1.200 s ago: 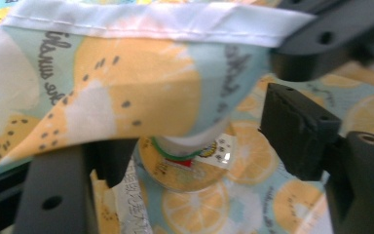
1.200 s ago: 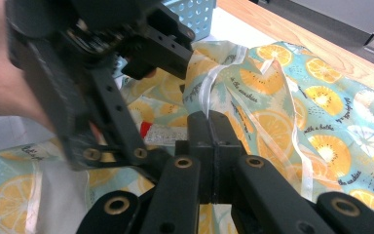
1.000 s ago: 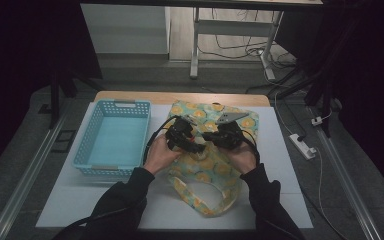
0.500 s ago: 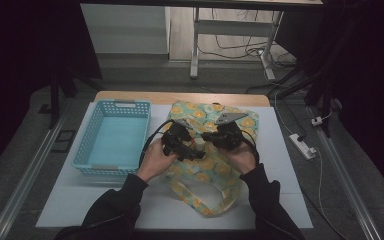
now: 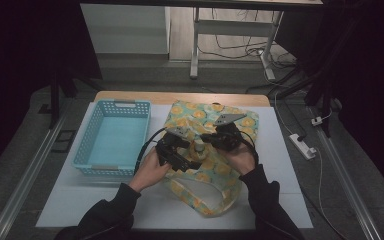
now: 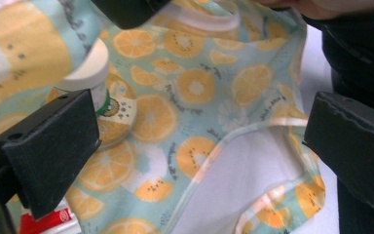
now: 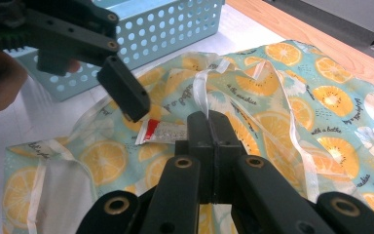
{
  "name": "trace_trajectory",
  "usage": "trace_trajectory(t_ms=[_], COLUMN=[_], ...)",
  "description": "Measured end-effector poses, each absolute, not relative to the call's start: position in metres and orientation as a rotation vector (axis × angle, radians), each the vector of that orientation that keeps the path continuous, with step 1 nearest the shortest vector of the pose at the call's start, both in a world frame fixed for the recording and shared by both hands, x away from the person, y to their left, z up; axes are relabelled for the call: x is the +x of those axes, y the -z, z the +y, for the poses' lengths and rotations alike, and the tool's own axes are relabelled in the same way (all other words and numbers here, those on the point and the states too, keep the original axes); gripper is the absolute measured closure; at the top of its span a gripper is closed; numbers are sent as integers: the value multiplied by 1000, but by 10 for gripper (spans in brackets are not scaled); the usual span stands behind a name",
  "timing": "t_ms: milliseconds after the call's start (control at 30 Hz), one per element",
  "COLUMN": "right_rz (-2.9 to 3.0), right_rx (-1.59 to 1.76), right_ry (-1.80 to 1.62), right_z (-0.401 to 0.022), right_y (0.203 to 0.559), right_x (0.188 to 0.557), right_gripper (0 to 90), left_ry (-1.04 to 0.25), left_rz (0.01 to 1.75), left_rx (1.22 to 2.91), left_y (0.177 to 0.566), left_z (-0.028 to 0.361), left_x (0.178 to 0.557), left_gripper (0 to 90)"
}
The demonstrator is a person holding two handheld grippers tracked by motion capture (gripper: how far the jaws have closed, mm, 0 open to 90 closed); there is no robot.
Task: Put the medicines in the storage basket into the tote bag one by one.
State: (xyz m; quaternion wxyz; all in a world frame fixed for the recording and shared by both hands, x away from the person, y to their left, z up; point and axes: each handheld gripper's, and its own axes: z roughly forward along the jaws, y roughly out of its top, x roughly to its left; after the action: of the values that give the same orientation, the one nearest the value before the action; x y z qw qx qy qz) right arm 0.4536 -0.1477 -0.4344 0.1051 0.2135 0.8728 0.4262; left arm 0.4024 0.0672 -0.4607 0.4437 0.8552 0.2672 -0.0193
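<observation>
Jaws apart above bag [image 6: 214, 97]; strap [image 7: 200, 90] pinched

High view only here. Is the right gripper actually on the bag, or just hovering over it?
Observer: On it. The right gripper is shut on a white strap of the orange-print bag.
Operator: Left one?
Observer: The left gripper is open. Its jaws have just been opening, with nothing pinched between them, only bag fabric beyond.
Operator: Anything lying on the bag?
Observer: A small jar with a cream lid, on the fabric right by one jaw of the left gripper.
</observation>
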Motion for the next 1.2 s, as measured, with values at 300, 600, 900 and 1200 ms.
trace_trajectory(t_ms=[300,600,900,1200], right_rz=[2571,2572,2571,2574], right_rx=[627,624,624,620], right_ry=[-1256,-1258,-1260,-1256], right_z=[-148,-148,-149,-148], right_y=[434,433,433,433], right_x=[453,453,453,452], right_gripper=[898,898,898,898], left_ry=[24,-4,-26,-6], left_rz=[662,697,739,751], left_rx=[2146,2145,2195,2237], left_y=[466,478,491,503], left_z=[70,75,77,68], left_x=[387,375,371,375], left_gripper=[10,7,12,16])
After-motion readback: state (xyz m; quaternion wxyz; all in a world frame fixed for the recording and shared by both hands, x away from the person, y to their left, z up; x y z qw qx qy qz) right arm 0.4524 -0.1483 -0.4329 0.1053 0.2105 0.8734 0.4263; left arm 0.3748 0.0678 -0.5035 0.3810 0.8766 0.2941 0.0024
